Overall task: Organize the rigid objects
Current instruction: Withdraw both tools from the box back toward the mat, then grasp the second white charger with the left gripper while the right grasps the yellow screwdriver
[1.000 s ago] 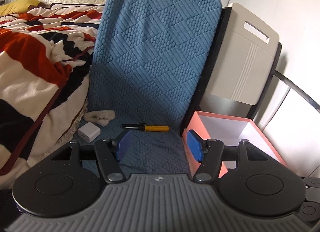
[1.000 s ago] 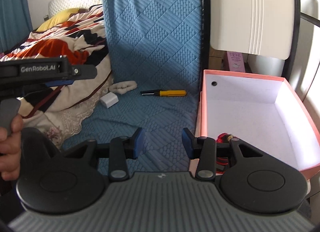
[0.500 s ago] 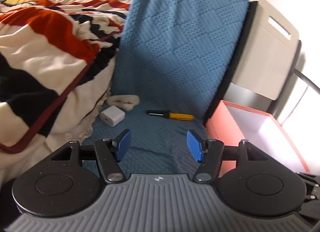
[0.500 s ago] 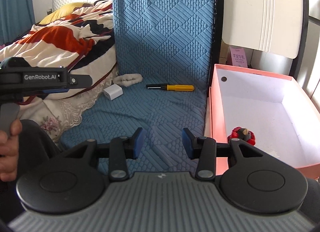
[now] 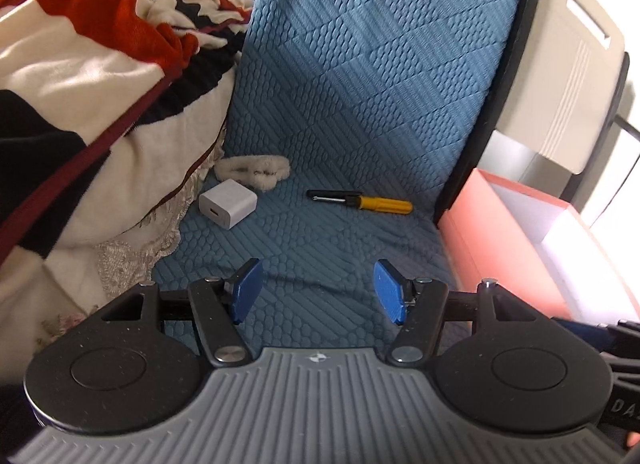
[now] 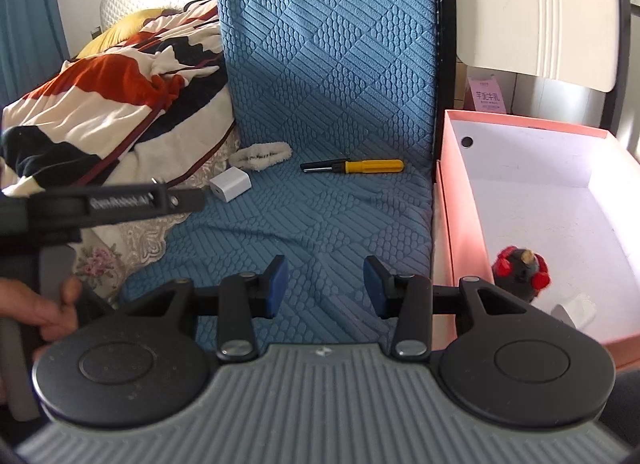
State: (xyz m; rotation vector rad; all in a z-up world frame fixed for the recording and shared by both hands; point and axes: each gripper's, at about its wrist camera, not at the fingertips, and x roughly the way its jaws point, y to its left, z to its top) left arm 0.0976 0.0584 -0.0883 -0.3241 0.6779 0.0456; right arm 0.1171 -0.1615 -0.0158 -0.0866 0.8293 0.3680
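Left wrist: charger (image 5: 227,203), screwdriver (image 5: 360,200)

- Blue quilted cover (image 5: 360,104) draped over the seat and backrest
- Striped red, black and cream blanket (image 5: 80,64) bunched along its left edge
- Cream chair back (image 6: 540,4) behind
- Pink carton (image 6: 486,94) below that chair back

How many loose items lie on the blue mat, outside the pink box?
3: a white charger cube near the blanket, a fluffy white band just behind it, and a yellow-handled screwdriver nearer the box. Blanket folds may hide more.
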